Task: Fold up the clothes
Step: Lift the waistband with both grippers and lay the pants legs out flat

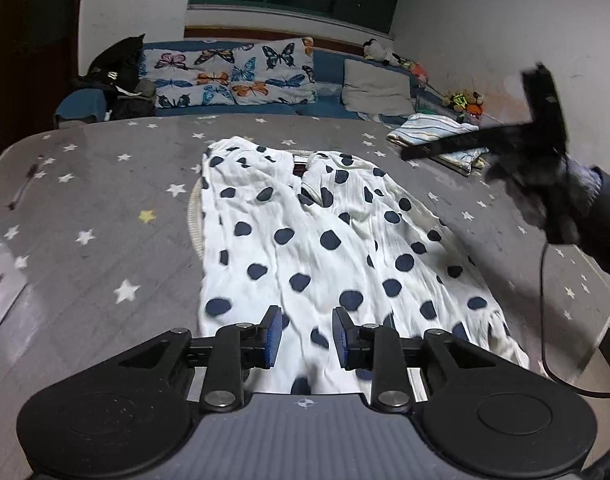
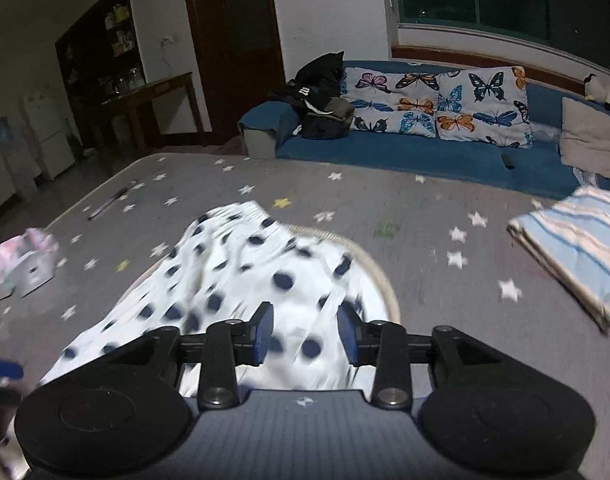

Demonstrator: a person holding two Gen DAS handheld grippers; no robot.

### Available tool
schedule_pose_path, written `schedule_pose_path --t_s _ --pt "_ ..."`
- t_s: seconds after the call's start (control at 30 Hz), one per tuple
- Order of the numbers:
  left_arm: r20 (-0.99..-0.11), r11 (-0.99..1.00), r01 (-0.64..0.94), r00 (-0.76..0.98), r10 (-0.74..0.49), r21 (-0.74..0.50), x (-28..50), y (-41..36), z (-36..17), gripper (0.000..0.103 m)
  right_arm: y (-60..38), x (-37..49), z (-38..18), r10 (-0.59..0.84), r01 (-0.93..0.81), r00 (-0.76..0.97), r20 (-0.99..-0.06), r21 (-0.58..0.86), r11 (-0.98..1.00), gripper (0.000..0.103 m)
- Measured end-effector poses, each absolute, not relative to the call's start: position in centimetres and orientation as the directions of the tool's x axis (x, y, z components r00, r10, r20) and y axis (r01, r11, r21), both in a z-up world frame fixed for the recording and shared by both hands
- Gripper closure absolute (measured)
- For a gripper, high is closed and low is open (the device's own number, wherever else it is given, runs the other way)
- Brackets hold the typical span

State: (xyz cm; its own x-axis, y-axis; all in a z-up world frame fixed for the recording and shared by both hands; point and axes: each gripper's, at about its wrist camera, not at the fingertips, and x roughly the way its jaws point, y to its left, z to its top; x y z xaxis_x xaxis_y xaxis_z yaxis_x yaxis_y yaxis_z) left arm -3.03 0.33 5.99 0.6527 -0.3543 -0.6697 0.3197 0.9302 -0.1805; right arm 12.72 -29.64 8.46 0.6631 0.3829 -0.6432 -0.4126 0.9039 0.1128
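We see one white garment with dark dots (image 1: pixel 305 240) spread flat on the star-patterned counter (image 1: pixel 105 208), one folded striped cloth (image 2: pixel 577 248) apart. Our left tongs (image 1: pixel 305 336) and right tongs (image 2: pixel 305 336) hover above it, both partly open, gripping nothing.

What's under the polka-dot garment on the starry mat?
A pale ribbed edge curves out from beneath the polka-dot garment, lying on the starry mat. What it belongs to is covered.

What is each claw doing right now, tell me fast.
Left claw: open, empty, over the spotted garment.
Right claw: open, holding nothing.
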Motion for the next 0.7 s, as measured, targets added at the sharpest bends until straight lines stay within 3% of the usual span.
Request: schedule_pose_path --t_s 0.3,0.57,0.63,0.7 --pt "-0.695 0.940 0.280 0.636 -0.334 -0.195 1.4 0.1 4.5 0.073 -27.6 20.5 5.6 0.362 -0.423 0.615 -0.700 0.094 0.901 0.059" --pt "-0.709 0.946 0.255 0.629 -0.319 -0.199 3.6 0.2 4.0 0.071 -26.9 23.5 2.9 0.395 -0.420 0.547 -0.738 0.166 0.892 0.059" --pt "-0.710 0.945 0.258 0.627 -0.321 -0.199 3.9 0.1 3.8 0.068 -26.8 23.6 2.6 0.402 -0.424 0.536 -0.742 0.176 0.889 0.064" --pt "-0.714 0.944 0.261 0.621 -0.323 -0.200 4.2 -0.2 3.6 0.068 -26.7 23.4 2.5 0.401 -0.428 0.530 -0.748 0.172 0.887 0.091"
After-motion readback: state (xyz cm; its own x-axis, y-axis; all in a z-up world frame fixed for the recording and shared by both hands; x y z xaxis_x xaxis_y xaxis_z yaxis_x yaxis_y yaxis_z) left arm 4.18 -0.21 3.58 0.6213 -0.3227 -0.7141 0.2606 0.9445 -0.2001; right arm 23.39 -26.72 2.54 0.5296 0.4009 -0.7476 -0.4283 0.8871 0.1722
